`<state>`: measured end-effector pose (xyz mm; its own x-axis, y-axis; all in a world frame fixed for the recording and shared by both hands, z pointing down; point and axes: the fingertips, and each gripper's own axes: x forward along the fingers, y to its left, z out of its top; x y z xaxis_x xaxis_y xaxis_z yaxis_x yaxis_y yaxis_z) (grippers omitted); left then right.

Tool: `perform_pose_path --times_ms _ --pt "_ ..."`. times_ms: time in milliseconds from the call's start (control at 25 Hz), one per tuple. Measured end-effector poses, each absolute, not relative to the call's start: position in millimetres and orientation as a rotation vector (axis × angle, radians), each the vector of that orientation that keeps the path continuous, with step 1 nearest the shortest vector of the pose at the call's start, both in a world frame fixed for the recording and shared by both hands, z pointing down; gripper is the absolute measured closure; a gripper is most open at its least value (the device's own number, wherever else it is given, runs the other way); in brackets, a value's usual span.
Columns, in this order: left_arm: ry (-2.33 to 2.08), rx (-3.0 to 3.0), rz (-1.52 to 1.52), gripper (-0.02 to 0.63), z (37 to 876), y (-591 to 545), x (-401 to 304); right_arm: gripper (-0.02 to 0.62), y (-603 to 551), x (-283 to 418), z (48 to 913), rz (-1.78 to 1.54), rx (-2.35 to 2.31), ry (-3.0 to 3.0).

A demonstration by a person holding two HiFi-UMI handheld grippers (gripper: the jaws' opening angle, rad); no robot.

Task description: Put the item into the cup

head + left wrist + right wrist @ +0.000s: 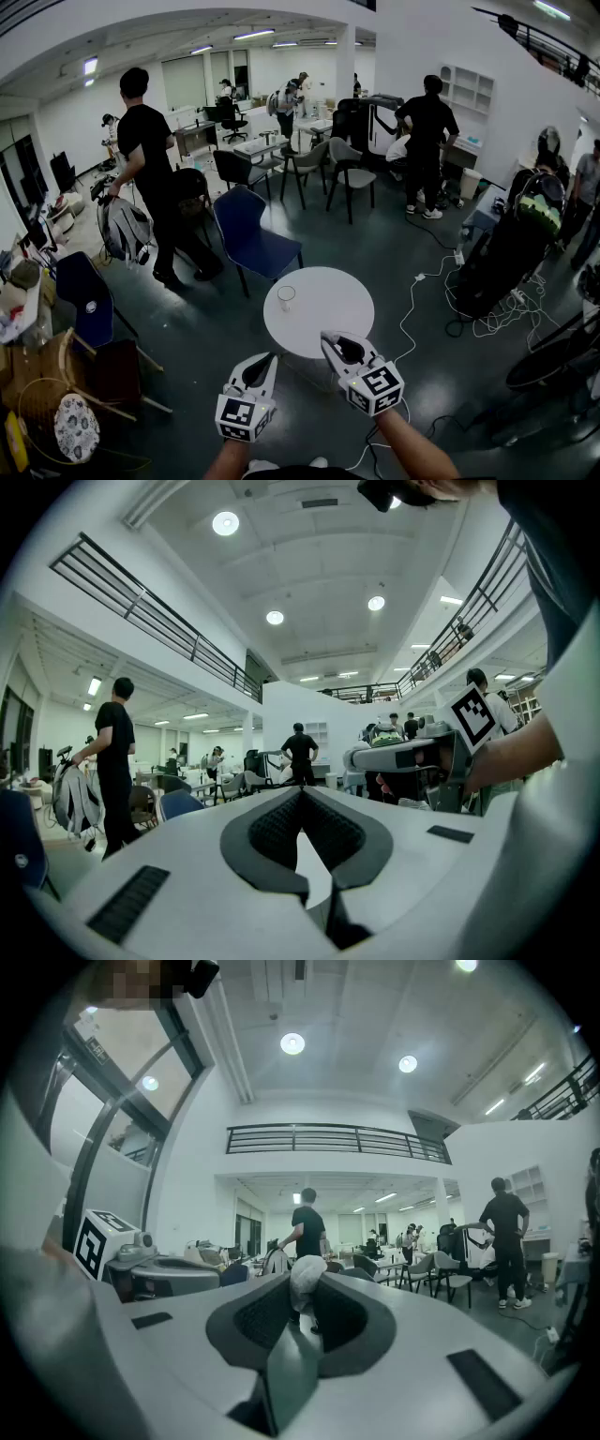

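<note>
Although the right tool [329,338] is hanging over the near rim of the round white tabletop [333,286], the head view is giving no clear sight of what its jaws are holding. Only the right gripper view is showing it. There the jaws are clamping a small, pale, rounded item [307,1274] at their tips. Its lower part is hiding between the dark pads, and what kind of thing it is cannot be told.

The clear cup [286,298] is standing upright on the tabletop, left of that tool and apart from it, and is appearing in the head view alone. The left tool [265,360] is hovering short of the tabletop. The left gripper view is showing its jaws closed tip to tip on nothing.

Each tool's cube [380,386] is carrying black-and-white square markers, which are patterns rather than readable words. The person's forearms [417,452] are running off the bottom edge.
</note>
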<state>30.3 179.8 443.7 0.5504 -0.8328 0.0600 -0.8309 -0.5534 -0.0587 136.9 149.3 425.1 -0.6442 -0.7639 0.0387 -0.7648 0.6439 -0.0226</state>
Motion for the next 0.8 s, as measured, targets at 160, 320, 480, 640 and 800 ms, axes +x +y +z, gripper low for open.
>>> perform_pose_path --times_ms 160,320,480,640,800 --pt "1.475 -2.749 -0.12 0.591 446 183 27 0.517 152 136 431 0.065 1.315 -2.821" --pt "1.481 -2.752 -0.118 0.591 443 185 28 0.517 153 140 430 0.072 1.321 -2.824" --pt "1.503 -2.753 -0.12 0.591 451 182 28 0.517 149 145 437 0.056 1.323 -2.826" --pt "1.526 -2.75 -0.111 0.591 453 177 27 0.517 144 144 440 0.032 1.291 -2.825" --pt "1.556 -2.745 -0.113 0.591 455 169 19 0.517 135 138 445 0.041 1.271 -2.824"
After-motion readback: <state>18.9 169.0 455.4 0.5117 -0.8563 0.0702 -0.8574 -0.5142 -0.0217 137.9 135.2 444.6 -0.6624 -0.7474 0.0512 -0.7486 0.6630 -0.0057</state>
